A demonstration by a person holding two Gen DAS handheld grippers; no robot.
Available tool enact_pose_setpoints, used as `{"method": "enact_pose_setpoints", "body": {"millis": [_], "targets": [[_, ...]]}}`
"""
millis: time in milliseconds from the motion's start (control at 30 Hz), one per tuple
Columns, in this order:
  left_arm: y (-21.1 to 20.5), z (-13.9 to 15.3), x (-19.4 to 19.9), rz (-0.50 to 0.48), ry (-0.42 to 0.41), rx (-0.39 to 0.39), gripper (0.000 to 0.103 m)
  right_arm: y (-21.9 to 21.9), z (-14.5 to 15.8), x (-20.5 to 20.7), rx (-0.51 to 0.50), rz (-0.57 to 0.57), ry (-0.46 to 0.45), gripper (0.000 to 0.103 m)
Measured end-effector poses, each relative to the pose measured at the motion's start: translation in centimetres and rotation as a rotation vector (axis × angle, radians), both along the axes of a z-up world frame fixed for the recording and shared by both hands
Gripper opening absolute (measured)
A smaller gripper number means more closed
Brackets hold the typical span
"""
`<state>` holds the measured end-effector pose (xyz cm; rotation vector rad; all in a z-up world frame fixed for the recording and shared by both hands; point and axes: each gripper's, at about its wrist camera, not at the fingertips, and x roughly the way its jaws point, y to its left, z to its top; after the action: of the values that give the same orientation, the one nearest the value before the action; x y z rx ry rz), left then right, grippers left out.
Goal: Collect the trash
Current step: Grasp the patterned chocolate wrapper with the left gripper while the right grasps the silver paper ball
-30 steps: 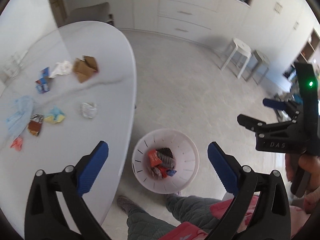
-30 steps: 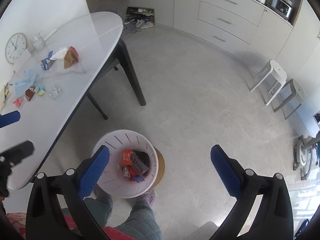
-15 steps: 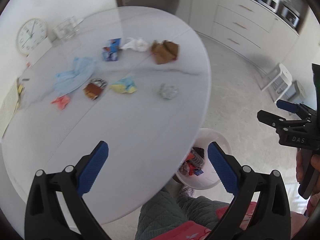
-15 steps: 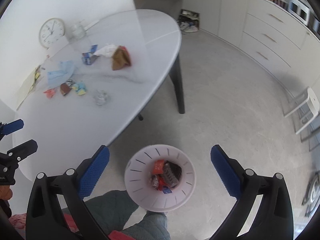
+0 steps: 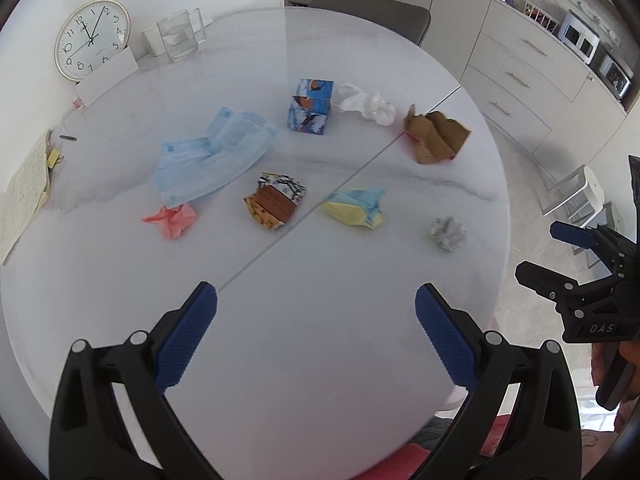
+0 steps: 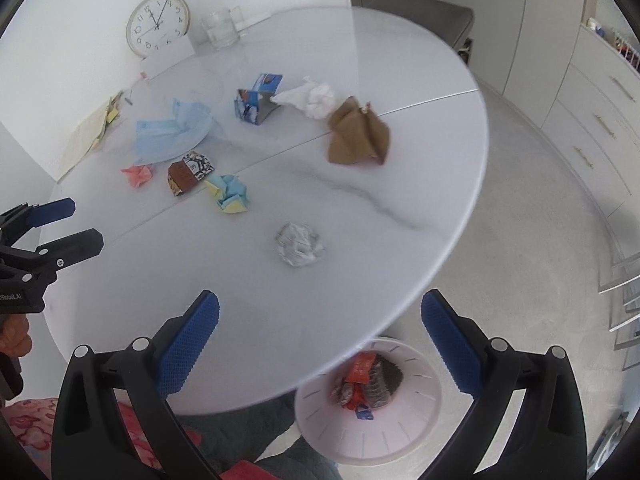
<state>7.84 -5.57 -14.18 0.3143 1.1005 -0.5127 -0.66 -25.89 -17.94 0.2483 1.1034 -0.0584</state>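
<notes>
While both grippers are hovering over the near edge of the white table [image 5: 328,360], the left gripper [image 5: 316,336] is spreading its blue pads wide with nothing between them, and the right gripper [image 6: 320,338] is doing the same. Below the table's near edge, on the floor, a white bin [image 6: 416,428] is sitting partly under the tabletop and holding several wrappers.

On the table, the trash is lying loose, none of it being touched. Nearest the table's edge a crumpled foil ball [image 6: 300,244] is lying alone. Further in, a yellow and blue paper wad [image 5: 356,208], a brown patterned wrapper [image 5: 276,200] and a pink paper scrap [image 5: 172,218] are forming a rough row across the table's middle. Just beyond the pink scrap a blue face mask [image 5: 208,160] is lying flat. Beyond those, a small printed carton [image 5: 310,106], a white tissue [image 5: 366,104] just beside it and a crumpled brown paper [image 5: 436,136] are sitting towards the table's far side.

At the table's far edge a glass pitcher [image 5: 178,38] and a round clock [image 5: 92,40] are standing near the wall.
</notes>
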Motion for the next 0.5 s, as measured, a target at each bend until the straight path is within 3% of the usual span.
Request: {"method": "enact_pose_setpoints", "body": {"millis": [167,500], "targets": [[0.7,-2.2,3.3,-0.02,0.03,0.016,0.095,0.8,-2.1,2.9,0.012,-0.013,0.041,0.1],[0.4,-6.2,8.8,-0.042,0.098,0.005,0.095,1.7,-6.2,6.2,-0.05,-0.018,0.165,0.073]]}}
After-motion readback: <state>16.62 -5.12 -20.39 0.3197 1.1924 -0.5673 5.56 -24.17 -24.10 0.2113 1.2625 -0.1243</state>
